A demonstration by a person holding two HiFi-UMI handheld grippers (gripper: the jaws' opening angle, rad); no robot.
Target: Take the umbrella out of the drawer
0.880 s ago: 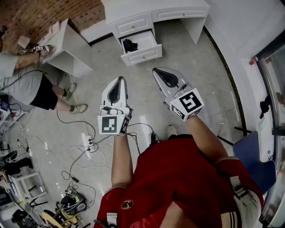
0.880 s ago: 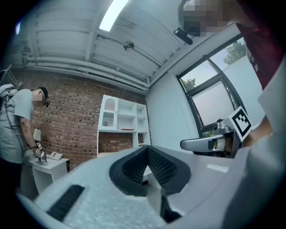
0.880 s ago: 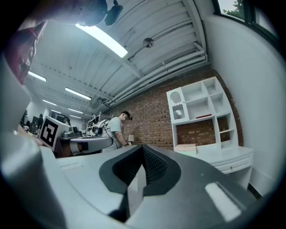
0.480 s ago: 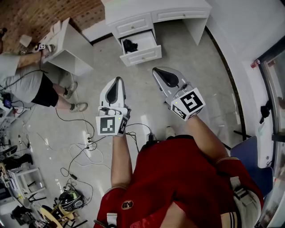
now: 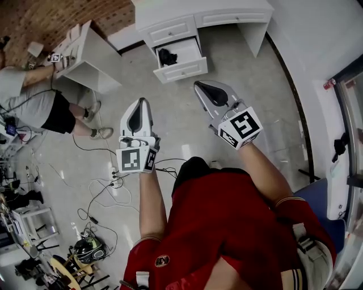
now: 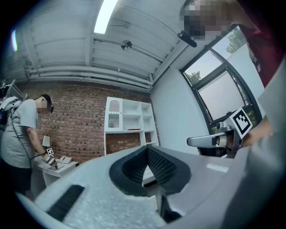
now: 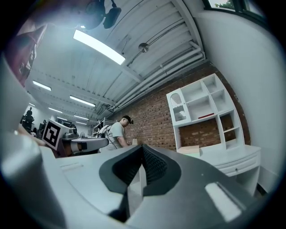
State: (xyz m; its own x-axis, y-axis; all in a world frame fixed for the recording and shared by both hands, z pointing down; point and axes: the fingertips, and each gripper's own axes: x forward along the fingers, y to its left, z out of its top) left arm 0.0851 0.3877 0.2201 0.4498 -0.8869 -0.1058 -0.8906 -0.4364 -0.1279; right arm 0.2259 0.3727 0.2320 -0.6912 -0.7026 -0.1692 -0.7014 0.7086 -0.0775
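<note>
One shift: left tool (image 5: 140,102) farther left.

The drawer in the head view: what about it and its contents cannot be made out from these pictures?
- Head view: the dark thing in the open drawer is too small to tell its shape or kind.
- Head view: the drawer's back part is hidden under the desk top.
- Gripper views: the drawer is hidden behind the left gripper and the right gripper themselves.
</note>
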